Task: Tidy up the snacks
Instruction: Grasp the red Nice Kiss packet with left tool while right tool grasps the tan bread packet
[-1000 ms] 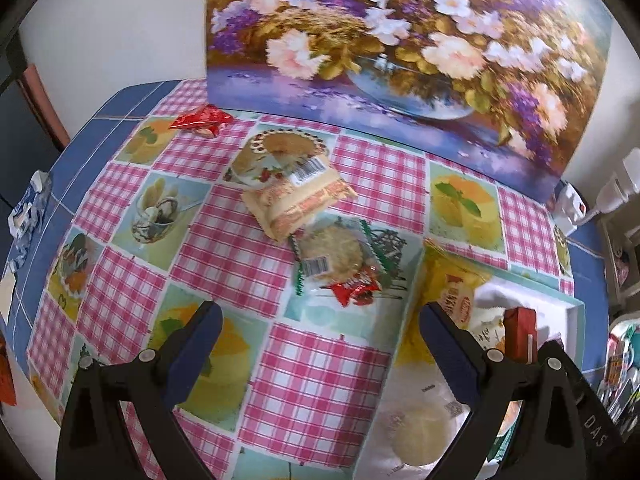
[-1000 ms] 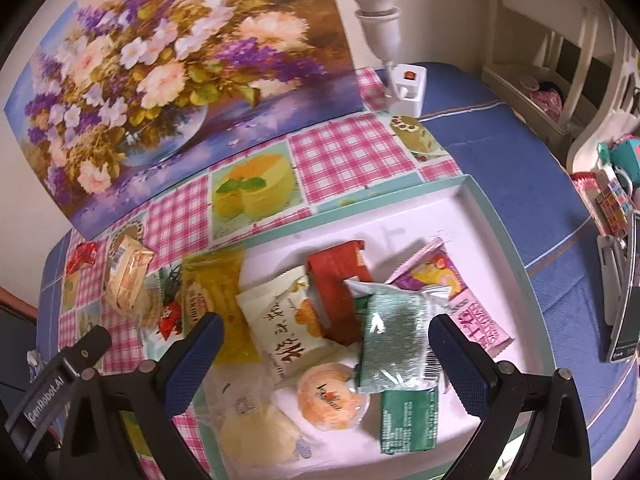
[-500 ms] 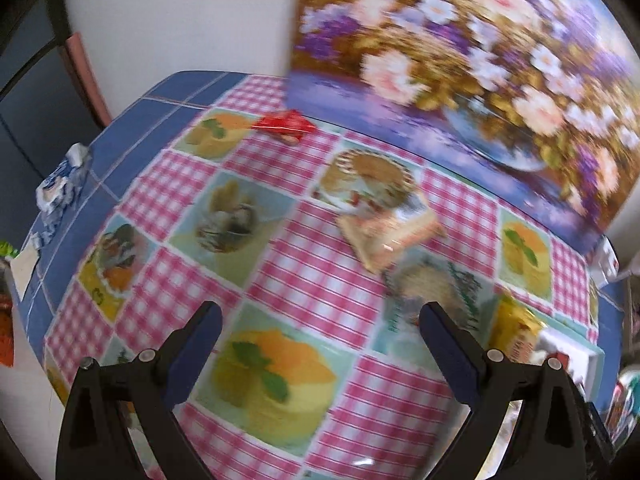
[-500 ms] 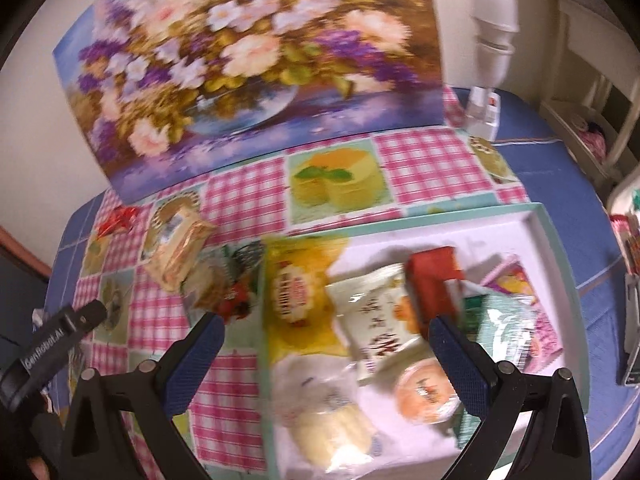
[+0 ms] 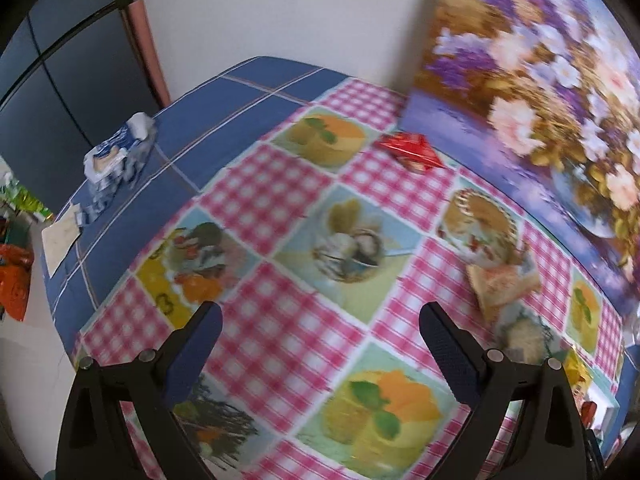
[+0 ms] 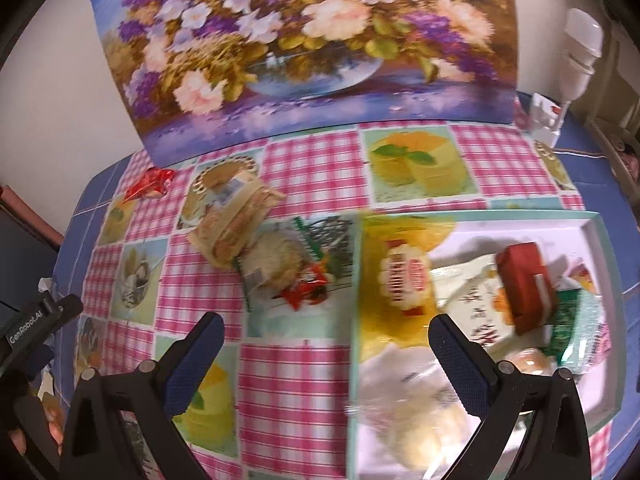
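Both my tongs are spread wide with nothing in them right now. The left tongs (image 5: 320, 332) hang over a bare patch of the checked cloth on the worktop (image 5: 280, 208), and the right tongs (image 6: 326, 338) sit right at the left edge of the tray (image 6: 604, 280), half over cloth, half over the pile.

The tray fills the lower right of the right view and already has most of the snacks in it: the yellow bag (image 6: 404, 276), a red box (image 6: 526, 284), a white pouch and some round cakes, all a bit blurry. The stragglers are still out on the cloth. The red candy wrapper (image 5: 412, 150) is up near the foot of the flower painting (image 6: 312, 48), upper middle of the left view. The tan biscuit pack (image 6: 236, 224) lies centre-left of the right view, touching the clear round cracker bag (image 6: 276, 260), with a small red sweet (image 6: 308, 290) just beside that.

My guess is the left side goes for the red candy wrapper, since it's the far one on that side. Tips for myself: come in low and flat, pinch across the crumpled middle instead of a twisted end, and close slowly, because a foil thing like that probably skids on a slick cloth. For the biscuit pack, grab the free end away from the cracker bag so I don't drag both along.
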The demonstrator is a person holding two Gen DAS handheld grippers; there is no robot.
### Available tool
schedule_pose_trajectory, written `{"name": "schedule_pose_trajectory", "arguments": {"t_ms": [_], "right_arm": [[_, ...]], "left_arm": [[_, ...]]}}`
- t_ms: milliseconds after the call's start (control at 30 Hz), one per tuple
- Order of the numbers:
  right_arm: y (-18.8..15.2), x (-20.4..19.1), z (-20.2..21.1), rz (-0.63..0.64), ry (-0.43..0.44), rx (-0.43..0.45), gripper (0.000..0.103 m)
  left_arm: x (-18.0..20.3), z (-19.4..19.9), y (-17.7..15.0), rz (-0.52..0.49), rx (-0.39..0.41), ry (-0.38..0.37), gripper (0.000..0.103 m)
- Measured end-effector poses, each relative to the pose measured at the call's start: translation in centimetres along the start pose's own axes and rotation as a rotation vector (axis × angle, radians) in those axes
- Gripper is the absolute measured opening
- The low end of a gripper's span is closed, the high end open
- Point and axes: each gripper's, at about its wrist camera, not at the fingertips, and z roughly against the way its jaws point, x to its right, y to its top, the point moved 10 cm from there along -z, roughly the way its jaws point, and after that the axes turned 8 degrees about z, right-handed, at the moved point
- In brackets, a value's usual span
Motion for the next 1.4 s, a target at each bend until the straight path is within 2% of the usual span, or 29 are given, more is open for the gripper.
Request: {"name": "schedule_pose_trajectory", "arguments": {"t_ms": [200,367,567,767,933,1200,1400], "right_arm": [[-0.2,-2.7,-1.5,0.021,0.039,-0.025,0.103],[-0.6,-3.5,-2.7,0.022,0.057,-0.03,0.103],[-0.2,-2.7,-3.1,0.016,0.033,-0.01,0.103],[0.3,-2.6,-3.4,0.022,0.055,0.003,0.103],[0.8,-1.6,-4.1,0.005,0.021,-0.014,0.103],[2.2,-1.6,-4.7,-0.021,0.036,0.016,0.103],[2.9,-2.5,-5.5,-0.001,0.047,0.035,0.103]], "left_arm": [[-2.6,-0.8,1.3,0.022,-0.001,0.026,0.099],[-3.8,-2.0,1.7,0.041,-0.022,0.03,0.099],[-3.8,-3.3,1.5,0.037,-0.051,0.014,0.099],[-2.9,-4.6,1.0,0.012,-0.077,-0.011,0.099],[-2.0,-5.8,0.6,-0.012,-0.102,-0.043,0.099],[0.6,-6.8,0.7,-0.048,-0.127,-0.145,0.099],[2.9,-6.5,1.6,-0.109,-0.103,-0.201,0.099]]}}
